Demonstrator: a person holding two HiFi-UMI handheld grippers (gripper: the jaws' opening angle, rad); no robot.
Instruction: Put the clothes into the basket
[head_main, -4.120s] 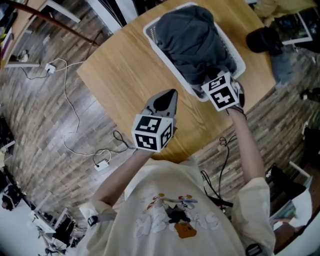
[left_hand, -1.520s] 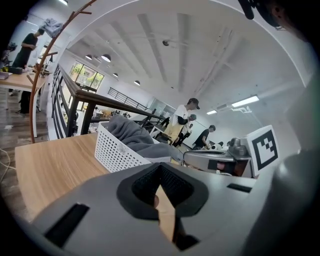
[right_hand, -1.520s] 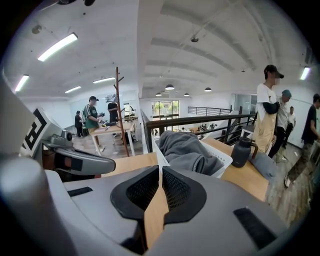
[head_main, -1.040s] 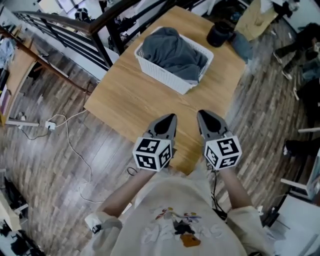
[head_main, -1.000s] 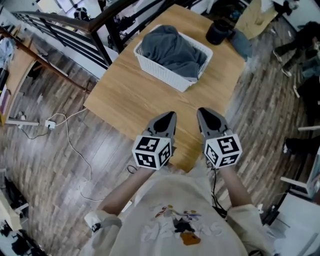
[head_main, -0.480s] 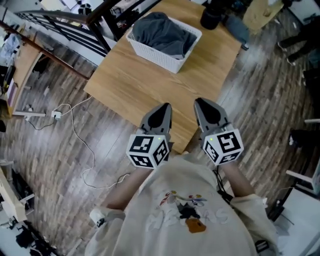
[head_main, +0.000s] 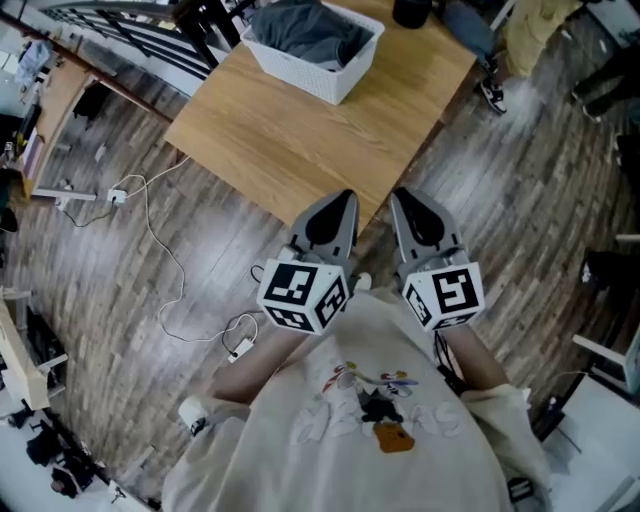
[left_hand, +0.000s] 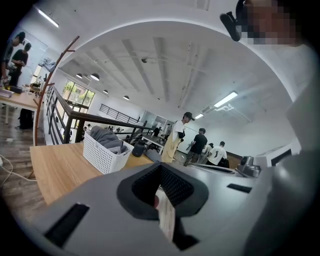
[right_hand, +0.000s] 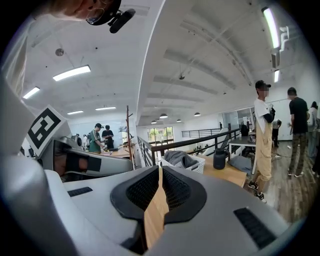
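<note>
A white slatted basket stands at the far end of the wooden table, with dark grey clothes heaped inside it. Both grippers hang close to the person's chest, off the table's near edge and well short of the basket. My left gripper is shut with nothing between its pads. My right gripper is likewise shut and empty. In the left gripper view the basket shows beyond the shut left gripper; in the right gripper view the basket lies past the shut right gripper.
A dark flask stands on the table behind the basket. A white cable with a plug block trails over the wood floor at the left. A black railing runs behind the table. Several people stand on the right.
The person has stepped back: basket and table have slid toward the top of the head view. Both grippers, shut throughout, now sit over the floor near the table's edge.
</note>
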